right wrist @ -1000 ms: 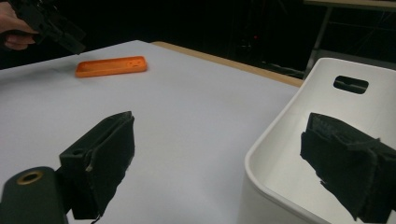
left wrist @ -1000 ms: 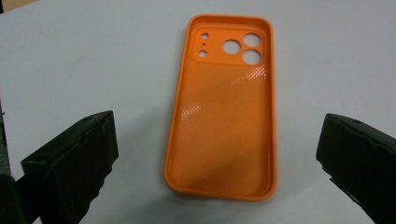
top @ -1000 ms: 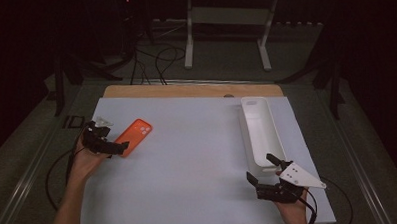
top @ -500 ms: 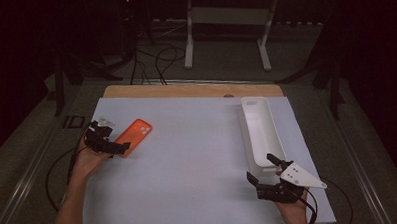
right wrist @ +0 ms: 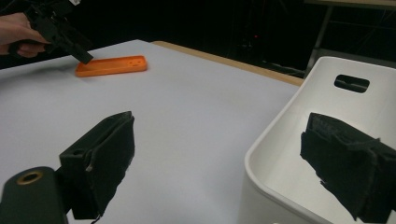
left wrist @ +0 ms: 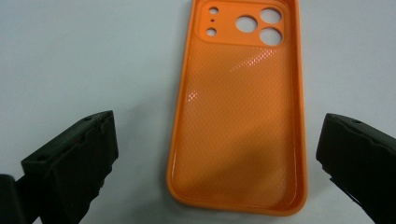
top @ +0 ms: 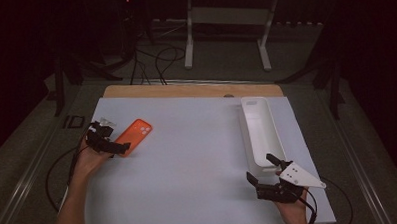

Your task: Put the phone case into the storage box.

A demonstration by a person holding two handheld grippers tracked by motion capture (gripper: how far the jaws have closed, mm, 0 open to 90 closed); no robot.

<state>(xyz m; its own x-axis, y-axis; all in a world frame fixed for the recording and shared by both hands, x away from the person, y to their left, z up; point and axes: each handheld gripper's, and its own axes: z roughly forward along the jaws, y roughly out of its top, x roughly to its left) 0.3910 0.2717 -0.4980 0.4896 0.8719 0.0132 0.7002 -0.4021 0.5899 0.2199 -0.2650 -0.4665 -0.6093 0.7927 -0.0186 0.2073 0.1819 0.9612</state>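
Note:
An orange phone case (top: pixel 137 134) lies inside-up on the white table top (top: pixel 188 162) at the left, its camera holes (left wrist: pixel 254 23) at the far end. My left gripper (top: pixel 116 140) is open, one jaw on each side of the case's near end (left wrist: pixel 236 186) and neither jaw touching it. My right gripper (top: pixel 260 168) is open and empty at the front right. Its jaws straddle the near rim of a long white bin (top: pixel 259 130). The right gripper view looks across the table at the case (right wrist: pixel 112 65) and the left gripper (right wrist: pixel 58 30) beside it.
The white bin (right wrist: pixel 327 93) has a handle slot in its far end wall and looks empty. A wooden strip (top: pixel 190 89) runs along the table's far edge. Beyond it stand a metal stand (top: pixel 224 36) and cables on the floor.
My left gripper has edged slightly closer around the orange case. The right gripper has stayed put.

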